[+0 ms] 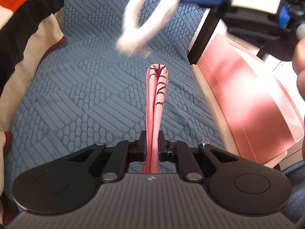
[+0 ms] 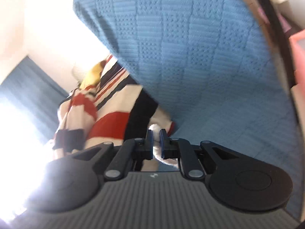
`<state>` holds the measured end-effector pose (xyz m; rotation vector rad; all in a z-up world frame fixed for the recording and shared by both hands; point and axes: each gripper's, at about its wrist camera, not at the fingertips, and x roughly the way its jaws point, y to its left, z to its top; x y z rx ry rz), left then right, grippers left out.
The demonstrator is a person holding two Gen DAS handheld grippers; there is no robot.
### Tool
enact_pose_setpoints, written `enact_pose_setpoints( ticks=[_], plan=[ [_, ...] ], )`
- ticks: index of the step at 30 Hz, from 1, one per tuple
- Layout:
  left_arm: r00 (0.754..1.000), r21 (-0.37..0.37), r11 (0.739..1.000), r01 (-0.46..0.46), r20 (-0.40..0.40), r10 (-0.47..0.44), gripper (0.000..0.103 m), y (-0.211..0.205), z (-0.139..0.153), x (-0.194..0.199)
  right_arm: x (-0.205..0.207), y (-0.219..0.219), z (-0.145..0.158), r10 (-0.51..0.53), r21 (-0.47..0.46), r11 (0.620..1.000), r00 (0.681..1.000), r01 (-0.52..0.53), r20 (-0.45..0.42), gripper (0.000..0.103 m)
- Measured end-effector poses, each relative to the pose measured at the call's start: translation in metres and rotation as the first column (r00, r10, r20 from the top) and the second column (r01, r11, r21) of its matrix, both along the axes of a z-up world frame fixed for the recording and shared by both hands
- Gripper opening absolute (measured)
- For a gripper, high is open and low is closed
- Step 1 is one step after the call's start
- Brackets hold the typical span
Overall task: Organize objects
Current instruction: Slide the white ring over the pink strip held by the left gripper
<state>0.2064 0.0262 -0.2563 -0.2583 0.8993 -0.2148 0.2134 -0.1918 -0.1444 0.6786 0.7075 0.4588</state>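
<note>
Pink folded cloth [image 1: 155, 103] sticks straight out from the left claw [image 1: 152, 145], which pinches it over the blue bed [image 1: 76, 95]. The right claw [image 2: 156, 143] pinches a white fuzzy loop [image 1: 141, 17] above, farther ahead.

Only the folded pink cloth [image 1: 156, 103] carries lettering — black curly strokes along its crease, perhaps an "N" among them, the rest swallowed by the fold — no whole word can be read.
</note>
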Motion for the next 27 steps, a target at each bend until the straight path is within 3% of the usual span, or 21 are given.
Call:
enact_pose_setpoints(
  ticks=[4,10,13,16,23,27],
  plan=[
    [1.0,0.019,1.0,-0.014,-0.002,0.014,0.012,0.002,-0.002,0.002,0.008,0.007,-0.021,-0.023,-0.098,0.995,0.988,0.008,-0.154,0.01],
    [1.0,0.122,0.992,0.018,0.008,-0.019,0.012,-0.009,-0.003,0.001,0.008,-0.001,-0.04,-0.068,-0.117,0.992,0.961,0.037,-0.267,0.01],
    [0.999,0.181,0.983,0.045,0.007,-0.047,0.012,-0.017,-0.005,-0.001,0.004,-0.009,-0.054,-0.071,-0.08,0.996,0.938,0.046,-0.34,0.01],
    [0.997,0.234,0.969,0.076,0.016,-0.082,0.012,-0.027,-0.006,-0.002,0.0,-0.015,-0.061,-0.073,-0.06,0.997,0.926,0.054,-0.371,0.01],
    [0.987,0.324,0.934,0.15,-0.003,-0.158,0.012,-0.046,-0.017,-0.005,-0.002,-0.025,-0.076,-0.154,-0.147,0.984,0.886,0.099,-0.438,0.012],
    [0.984,0.355,0.92,0.166,0.004,-0.179,0.012,-0.051,-0.019,-0.005,-0.001,-0.032,-0.082,-0.196,-0.192,0.974,0.859,0.117,-0.473,0.026]
  ],
)
